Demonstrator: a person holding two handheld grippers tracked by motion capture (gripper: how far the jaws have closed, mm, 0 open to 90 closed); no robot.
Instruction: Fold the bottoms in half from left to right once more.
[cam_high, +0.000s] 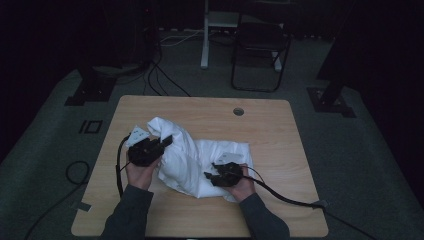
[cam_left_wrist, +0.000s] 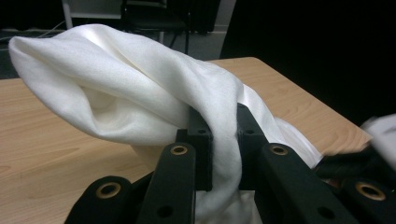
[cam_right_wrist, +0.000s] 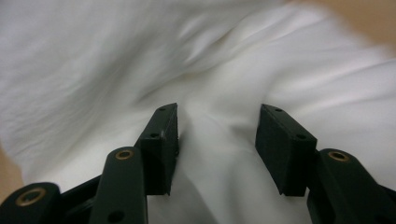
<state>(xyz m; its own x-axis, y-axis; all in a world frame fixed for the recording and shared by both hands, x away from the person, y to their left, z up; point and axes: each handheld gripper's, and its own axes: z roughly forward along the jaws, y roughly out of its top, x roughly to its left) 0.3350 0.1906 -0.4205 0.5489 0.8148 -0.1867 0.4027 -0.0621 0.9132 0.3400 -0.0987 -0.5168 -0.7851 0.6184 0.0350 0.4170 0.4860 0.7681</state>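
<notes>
Two grippers are on one white cloth (cam_high: 200, 160), which lies rumpled across the middle of the wooden table (cam_high: 270, 130). Nearest me, my right gripper (cam_high: 209, 176) stands with its jaws apart over the cloth's near edge, the fabric lying slack in the gap, no pad pressing it (nothing caught there yet). Farther off, my left gripper (cam_high: 167, 141) is clenched on a gathered fold, holding it raised off the table. The cloth runs from that lifted left end down to the right, so the free edge sits directly ahead of my right jaws.
</notes>
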